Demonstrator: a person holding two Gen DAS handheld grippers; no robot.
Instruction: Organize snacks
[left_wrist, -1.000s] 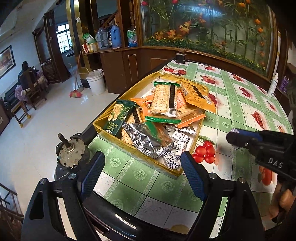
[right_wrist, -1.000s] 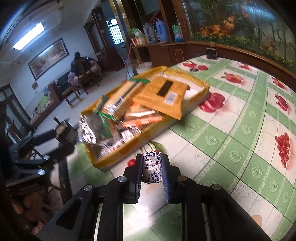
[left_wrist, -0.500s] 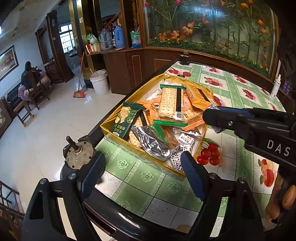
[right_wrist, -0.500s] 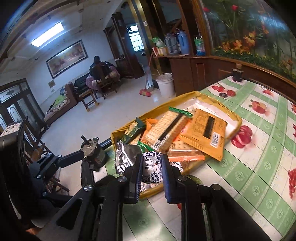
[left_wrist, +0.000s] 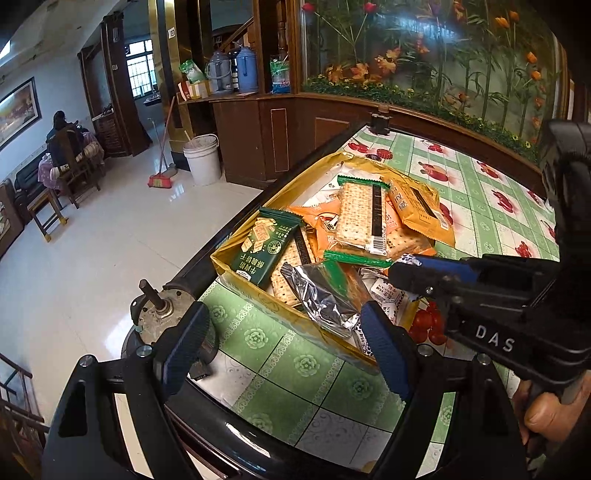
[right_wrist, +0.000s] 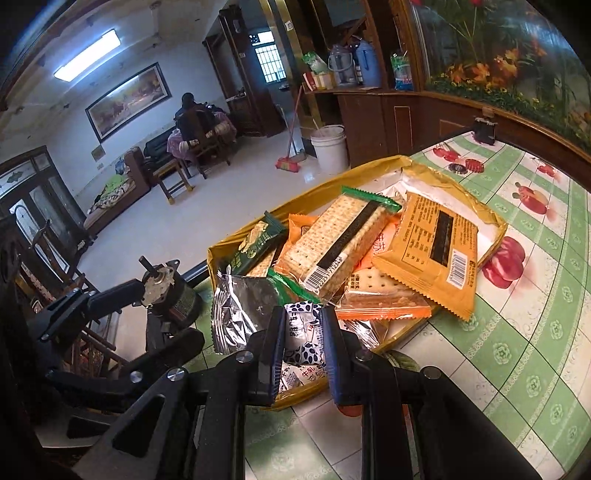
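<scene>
A yellow box (left_wrist: 236, 278) (right_wrist: 496, 221) full of snack packets sits at the table's near corner: cracker packs (right_wrist: 341, 240), an orange packet (right_wrist: 434, 254), a green packet (left_wrist: 264, 251), a silver packet (left_wrist: 325, 299) and small white candies (left_wrist: 384, 295). My right gripper (right_wrist: 303, 334) is shut on a small white candy packet with dark spots (right_wrist: 304, 338), holding it over the box's near end; it also shows in the left wrist view (left_wrist: 410, 267). My left gripper (left_wrist: 284, 339) is open and empty, just short of the box.
The table has a green and white cloth with fruit prints (right_wrist: 524, 332). A grey motor (left_wrist: 159, 314) stands at the table's corner by the left gripper. A wooden cabinet (left_wrist: 280, 140), a white bucket (left_wrist: 201, 157) and open floor lie beyond the table edge.
My right gripper has carried the spotted candy packet from above the tablecloth forward over the box's near end. My left gripper has edged slightly closer to the box and stays open.
</scene>
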